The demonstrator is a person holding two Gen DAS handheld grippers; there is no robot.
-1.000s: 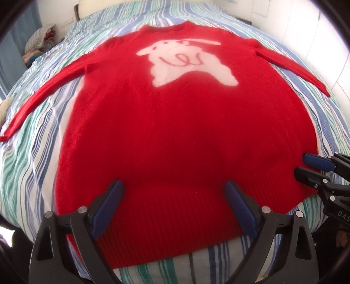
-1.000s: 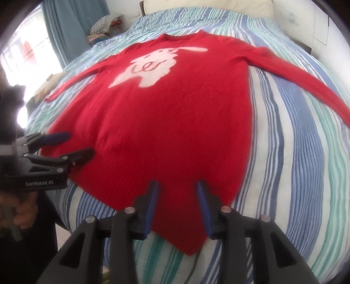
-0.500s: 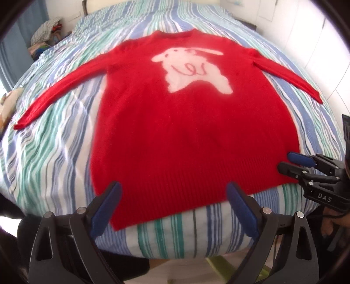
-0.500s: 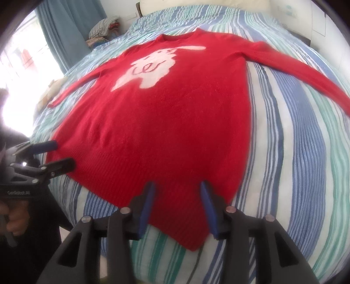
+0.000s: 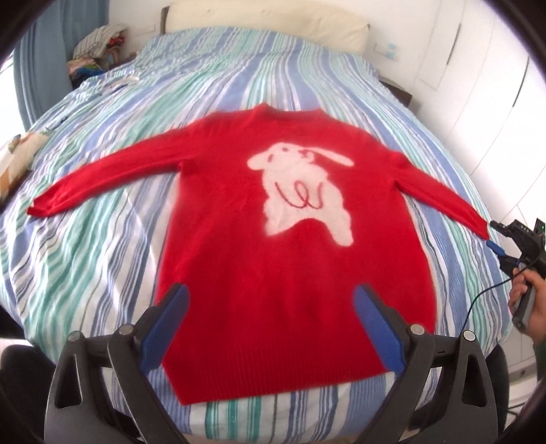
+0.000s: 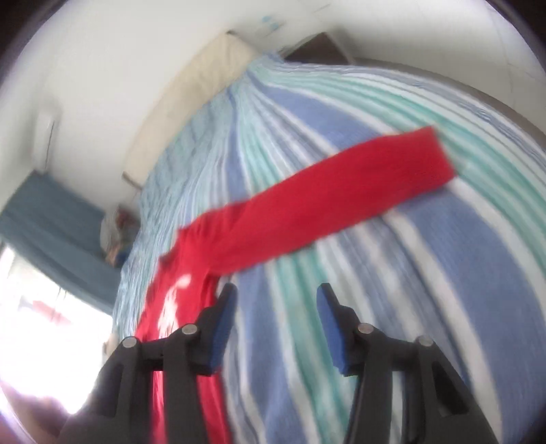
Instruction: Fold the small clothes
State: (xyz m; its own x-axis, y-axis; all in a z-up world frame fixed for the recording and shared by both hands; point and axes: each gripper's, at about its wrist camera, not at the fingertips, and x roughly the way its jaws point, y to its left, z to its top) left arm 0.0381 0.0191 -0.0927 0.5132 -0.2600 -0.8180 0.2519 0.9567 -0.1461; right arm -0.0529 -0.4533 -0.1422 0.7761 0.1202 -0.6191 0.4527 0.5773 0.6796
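A red sweater (image 5: 293,246) with a white animal figure lies flat, front up, on the striped bed, both sleeves spread out. My left gripper (image 5: 269,304) is open and empty, held above the sweater's hem. My right gripper (image 6: 276,293) is open and empty, over the bedspread just short of the right sleeve (image 6: 327,201). It also shows at the right edge of the left wrist view (image 5: 494,235), close to the right cuff (image 5: 477,225). The right wrist view is blurred.
The bed has a blue, green and white striped cover (image 5: 102,239). A pillow (image 5: 266,24) lies at the head. A pile of clothes (image 5: 99,44) sits at the far left by a blue curtain (image 6: 51,225). White cupboard doors (image 5: 494,85) stand on the right.
Both grippers have left the hem. The left one has pulled back and risen. The right one has swung to the right sleeve's cuff and turned toward it.
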